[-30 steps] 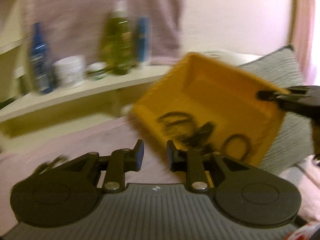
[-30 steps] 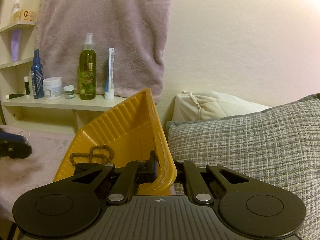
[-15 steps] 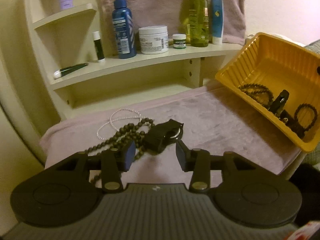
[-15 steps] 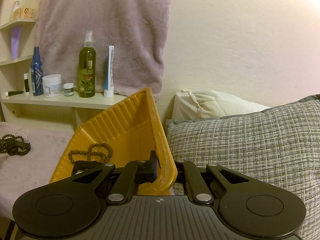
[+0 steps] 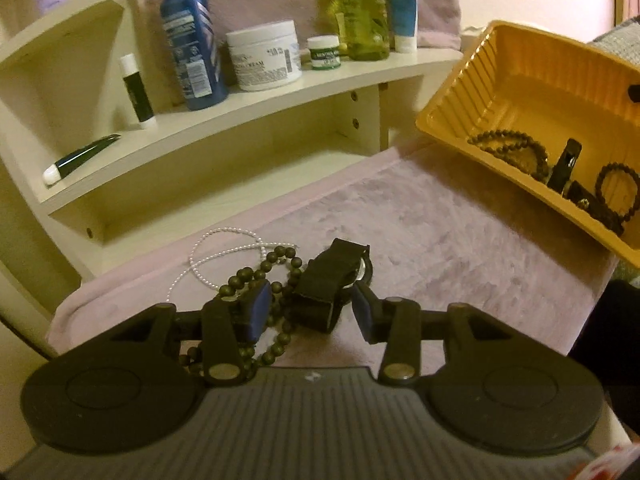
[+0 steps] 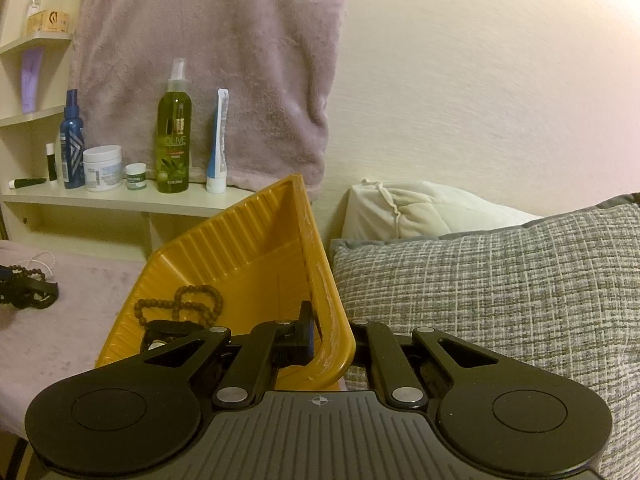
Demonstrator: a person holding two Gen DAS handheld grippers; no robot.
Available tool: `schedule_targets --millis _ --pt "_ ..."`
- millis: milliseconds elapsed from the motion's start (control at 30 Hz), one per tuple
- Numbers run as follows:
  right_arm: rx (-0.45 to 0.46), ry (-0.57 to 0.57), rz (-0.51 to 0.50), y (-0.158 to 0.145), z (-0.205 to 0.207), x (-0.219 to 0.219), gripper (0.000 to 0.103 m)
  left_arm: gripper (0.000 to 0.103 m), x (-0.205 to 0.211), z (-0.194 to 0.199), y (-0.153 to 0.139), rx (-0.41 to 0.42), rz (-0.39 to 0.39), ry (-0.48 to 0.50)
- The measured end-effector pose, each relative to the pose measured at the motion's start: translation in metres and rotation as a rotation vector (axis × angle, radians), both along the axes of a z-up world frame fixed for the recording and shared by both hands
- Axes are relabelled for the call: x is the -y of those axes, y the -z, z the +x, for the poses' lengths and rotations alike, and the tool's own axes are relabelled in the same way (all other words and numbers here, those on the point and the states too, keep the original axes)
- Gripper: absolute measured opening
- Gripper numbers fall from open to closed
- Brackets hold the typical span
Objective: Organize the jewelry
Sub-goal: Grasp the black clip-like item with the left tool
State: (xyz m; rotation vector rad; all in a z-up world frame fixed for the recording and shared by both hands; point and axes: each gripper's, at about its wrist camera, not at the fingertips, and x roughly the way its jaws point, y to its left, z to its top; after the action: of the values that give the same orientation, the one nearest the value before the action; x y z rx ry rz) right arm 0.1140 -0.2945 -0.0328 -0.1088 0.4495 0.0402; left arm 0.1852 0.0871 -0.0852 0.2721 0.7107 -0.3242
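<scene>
A black clip point(image 5: 328, 292) and a string of dark beads point(image 5: 276, 280) are seen on the pink cloth point(image 5: 460, 240), with a thin white bead chain point(image 5: 224, 248) beside them. The left tongs point(image 5: 306, 312) are held apart around the clip. The yellow tray point(image 6: 240, 264), with more beads point(image 6: 180, 304) inside, is tilted, and its rim is pinched by the right tongs point(image 6: 332, 336).

Left hand-held gripper point(image 5: 308, 308) agape, low; right hand-held gripper point(image 6: 332, 340) seemingly clamped, level.
</scene>
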Motion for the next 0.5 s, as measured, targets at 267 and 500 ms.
schedule_targets --millis 267,500 --pt "0.001 -0.002 -0.002 0.000 0.001 0.002 0.006 0.020 0.006 0.001 0.001 -0.028 0.056 0.050" --pt "0.002 -0.004 -0.003 0.000 0.001 0.001 0.006 0.020 0.010 -0.009 -0.010 -0.026 0.036 0.044"
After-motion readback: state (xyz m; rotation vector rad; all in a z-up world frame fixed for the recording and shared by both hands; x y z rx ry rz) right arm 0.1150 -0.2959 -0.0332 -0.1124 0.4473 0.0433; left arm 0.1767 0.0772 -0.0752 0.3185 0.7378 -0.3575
